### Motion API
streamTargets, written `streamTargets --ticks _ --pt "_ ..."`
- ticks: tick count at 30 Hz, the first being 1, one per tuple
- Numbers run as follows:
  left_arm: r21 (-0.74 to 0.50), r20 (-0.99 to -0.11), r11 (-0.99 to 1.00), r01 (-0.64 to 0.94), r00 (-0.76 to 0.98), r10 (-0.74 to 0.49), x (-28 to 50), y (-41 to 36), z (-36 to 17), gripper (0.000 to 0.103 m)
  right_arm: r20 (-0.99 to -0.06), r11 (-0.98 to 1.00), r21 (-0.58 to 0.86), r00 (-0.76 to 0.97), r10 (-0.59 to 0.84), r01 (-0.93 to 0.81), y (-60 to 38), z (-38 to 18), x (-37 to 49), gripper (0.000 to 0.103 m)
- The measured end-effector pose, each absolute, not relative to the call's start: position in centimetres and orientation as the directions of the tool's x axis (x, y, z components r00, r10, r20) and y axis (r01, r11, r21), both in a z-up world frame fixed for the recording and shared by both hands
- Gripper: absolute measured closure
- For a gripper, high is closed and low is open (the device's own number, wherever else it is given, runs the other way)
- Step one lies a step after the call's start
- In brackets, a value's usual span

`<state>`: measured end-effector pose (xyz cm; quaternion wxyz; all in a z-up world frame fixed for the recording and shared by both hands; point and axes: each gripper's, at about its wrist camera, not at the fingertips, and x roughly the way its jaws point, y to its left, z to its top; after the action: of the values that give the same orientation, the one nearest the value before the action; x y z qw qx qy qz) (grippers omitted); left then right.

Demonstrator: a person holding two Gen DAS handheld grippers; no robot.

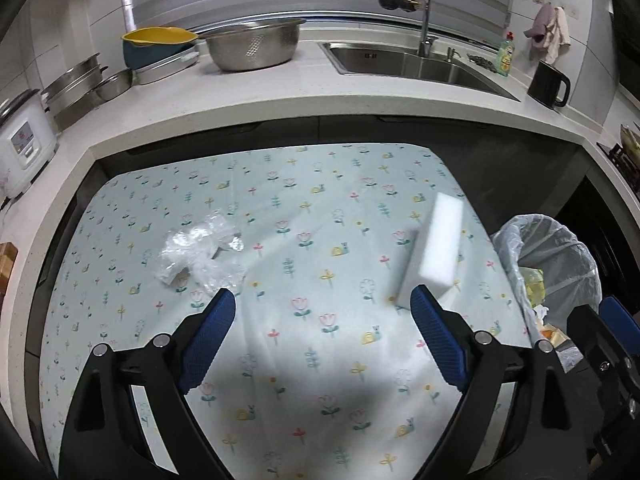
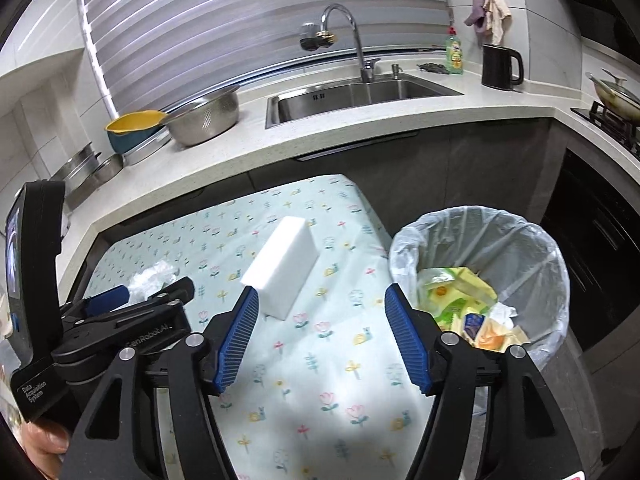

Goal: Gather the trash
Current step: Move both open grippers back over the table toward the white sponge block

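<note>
A crumpled clear plastic wrapper (image 1: 202, 250) lies on the flowered tablecloth (image 1: 312, 360), just ahead and left of my left gripper (image 1: 322, 308), which is open and empty. A white foam block (image 1: 434, 252) lies on the cloth ahead of its right finger. The wrapper also shows in the right wrist view (image 2: 154, 276), partly behind the left gripper. My right gripper (image 2: 318, 312) is open and empty above the cloth, with the foam block (image 2: 282, 268) just ahead of its left finger. A lined trash bin (image 2: 480, 276) with several wrappers inside stands at the table's right edge.
A white counter (image 1: 280, 88) wraps around behind the table, with a sink (image 1: 412, 62), faucet, steel colander (image 1: 254, 42), pans, a rice cooker (image 1: 24, 144), soap bottle and black kettle (image 1: 548, 84). A stove with a pan (image 2: 612, 100) is at far right.
</note>
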<state>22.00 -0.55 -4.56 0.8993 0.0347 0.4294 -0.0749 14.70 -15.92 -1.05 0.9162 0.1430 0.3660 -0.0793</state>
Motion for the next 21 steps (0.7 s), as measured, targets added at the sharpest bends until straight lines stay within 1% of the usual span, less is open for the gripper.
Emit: streamTargets --ticks 10,15,17,21 --pt "0.021 -0.795 0.999 0.04 0.607 -0.008 24.7 6.7 -6.9 0.015 -0.732 0.945 0.22 0.682 -0.003 0.241 -12.7 -3.9 19.1 0.035" --pt "0.04 -0.801 0.999 -0.006 0.597 0.036 26.6 9.2 -8.3 0.014 -0.747 0.946 0.211 0.665 -0.006 0.246 -11.5 -5.6 21.7 0.033" --pt "0.044 -0.806 0.999 -0.018 0.59 0.046 27.5 10.0 -8.9 0.012 -0.752 0.944 0.214 0.659 -0.006 0.252 -11.3 -6.2 22.6 0.03" --pt "0.05 -0.81 0.998 -0.025 0.583 0.055 29.2 10.9 -10.1 0.011 -0.76 0.943 0.213 0.65 -0.006 0.258 -10.7 -7.4 24.4 0.03"
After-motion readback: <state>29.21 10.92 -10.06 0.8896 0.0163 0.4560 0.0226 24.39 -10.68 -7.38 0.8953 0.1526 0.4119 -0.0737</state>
